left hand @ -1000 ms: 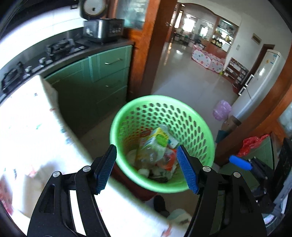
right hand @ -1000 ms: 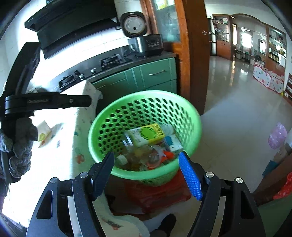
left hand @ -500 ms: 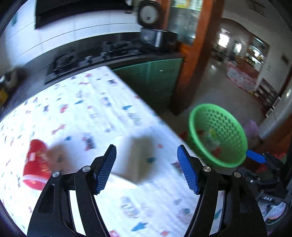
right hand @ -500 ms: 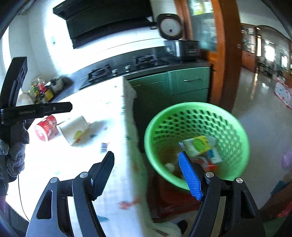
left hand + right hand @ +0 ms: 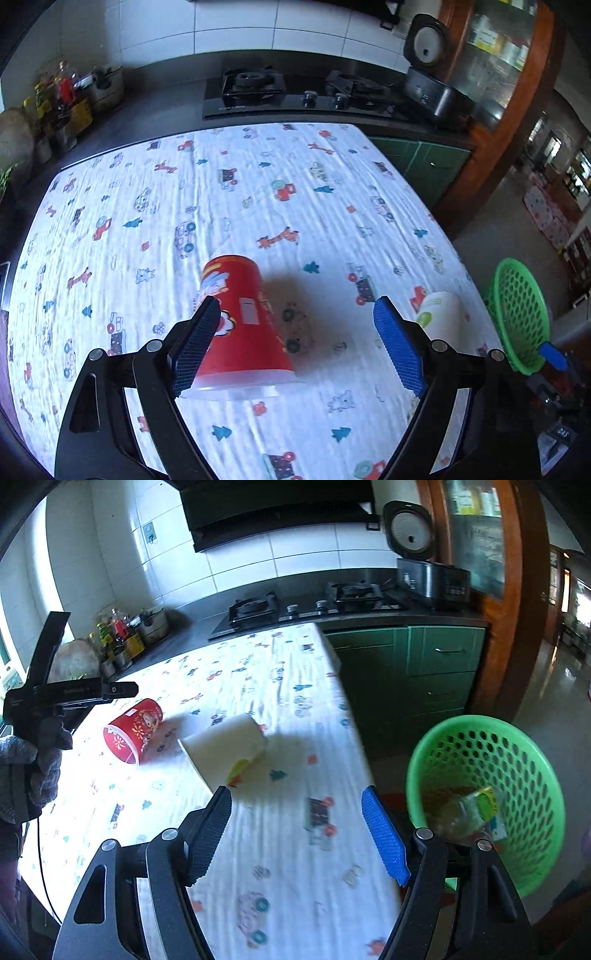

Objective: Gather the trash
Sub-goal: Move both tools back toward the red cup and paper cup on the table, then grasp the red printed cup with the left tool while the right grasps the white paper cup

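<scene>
The green basket (image 5: 487,805) beside the surface (image 5: 295,206) already holds some trash, a carton among it. 2 cups are left lying on the cloth: a red cup (image 5: 240,321) and a white cup (image 5: 225,753). The left gripper (image 5: 291,347), its jaws just widened, hovers open over the red cup, nothing gripped. The right gripper (image 5: 295,834) is open and empty near the white cup.

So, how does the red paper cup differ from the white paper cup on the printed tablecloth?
The red paper cup has cartoon print; the white paper cup is plain with a small green and yellow mark. The red cup lies farther from the green perforated basket, the white cup nearer the table edge. Both lie on their sides.
</scene>
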Demonstrator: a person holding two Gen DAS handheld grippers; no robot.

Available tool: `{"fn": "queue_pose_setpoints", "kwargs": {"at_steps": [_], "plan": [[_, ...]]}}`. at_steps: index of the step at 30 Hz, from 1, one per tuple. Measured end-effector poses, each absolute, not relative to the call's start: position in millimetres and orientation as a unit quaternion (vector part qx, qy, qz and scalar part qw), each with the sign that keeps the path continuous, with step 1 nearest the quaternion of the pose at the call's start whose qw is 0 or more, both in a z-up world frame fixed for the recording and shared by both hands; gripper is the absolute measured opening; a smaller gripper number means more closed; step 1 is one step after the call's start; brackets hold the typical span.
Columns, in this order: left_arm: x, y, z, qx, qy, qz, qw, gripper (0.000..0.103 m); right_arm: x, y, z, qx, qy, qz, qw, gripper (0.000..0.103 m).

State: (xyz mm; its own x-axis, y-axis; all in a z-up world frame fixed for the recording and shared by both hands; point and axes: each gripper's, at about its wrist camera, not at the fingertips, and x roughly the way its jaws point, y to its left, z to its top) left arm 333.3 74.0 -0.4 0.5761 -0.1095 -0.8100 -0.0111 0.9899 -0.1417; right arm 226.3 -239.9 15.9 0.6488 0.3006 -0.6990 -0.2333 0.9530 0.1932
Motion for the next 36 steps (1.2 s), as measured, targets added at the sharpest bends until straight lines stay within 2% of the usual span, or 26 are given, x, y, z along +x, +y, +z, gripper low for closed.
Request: {"fn": "queue_pose_setpoints", "kwargs": {"at_steps": [12,24,29,36], "plan": [[350.6,104.1,-45.0,-0.113,0.519,-0.027,0.847,0.085,261.1,-201.6,11.6,0.059,0.422,0.161,0.89,0.076],[357.0,109.6,-69.6,-0.116,0.547,-0.046,0.828,0.086,304.1,-181.2,1.5,0.114,0.463,0.158,0.865,0.079],[353.7,111.8,-71.6,-0.122,0.546,-0.066,0.826,0.077,320.8,-172.2,-9.4,0.155,0.486,0.154,0.846,0.079],[347.2,116.3,-70.9,-0.121,0.542,-0.077,0.828,0.074,341.3,-162.9,-24.9,0.192,0.513,0.135,0.826,0.079]]}}
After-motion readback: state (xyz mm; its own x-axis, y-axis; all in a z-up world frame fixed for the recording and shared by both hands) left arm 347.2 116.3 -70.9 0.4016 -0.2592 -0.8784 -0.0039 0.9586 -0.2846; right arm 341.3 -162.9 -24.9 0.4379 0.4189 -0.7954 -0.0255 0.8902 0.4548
